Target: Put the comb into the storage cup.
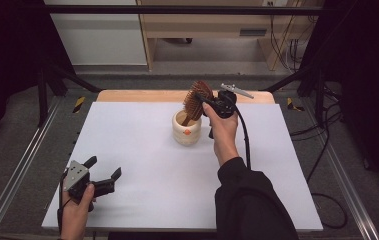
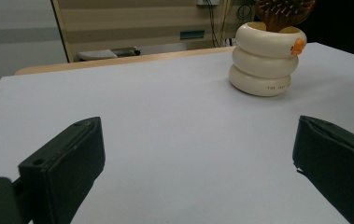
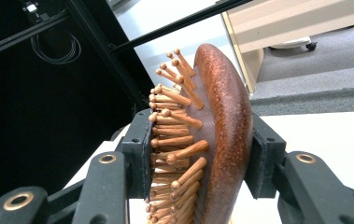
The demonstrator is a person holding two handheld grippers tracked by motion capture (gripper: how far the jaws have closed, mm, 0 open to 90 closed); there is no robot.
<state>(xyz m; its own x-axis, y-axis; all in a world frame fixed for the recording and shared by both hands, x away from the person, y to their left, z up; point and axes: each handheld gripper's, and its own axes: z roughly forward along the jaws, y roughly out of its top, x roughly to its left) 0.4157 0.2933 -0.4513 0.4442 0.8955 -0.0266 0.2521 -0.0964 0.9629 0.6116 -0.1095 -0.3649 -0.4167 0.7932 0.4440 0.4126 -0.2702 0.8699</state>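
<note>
Clamping the wooden hairbrush (image 3: pixel 212 135) head between its fingers (image 3: pixel 139 154), right gripper (image 1: pixel 208 101) holds it in the cream holder (image 1: pixel 186 131); left gripper (image 1: pixel 104 172) fingers apart.

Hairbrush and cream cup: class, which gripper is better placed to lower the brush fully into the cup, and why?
Right. The right gripper is shut on the hairbrush, whose handle already dips into the cup. The left gripper rests open near the table's front left corner, far from both.

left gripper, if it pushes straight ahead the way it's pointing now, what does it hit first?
Probably nothing near: the left gripper, jaws open, points across bare table. The cream ringed cup holding the wooden hairbrush sits right of that line, though depth is unclear.
</note>
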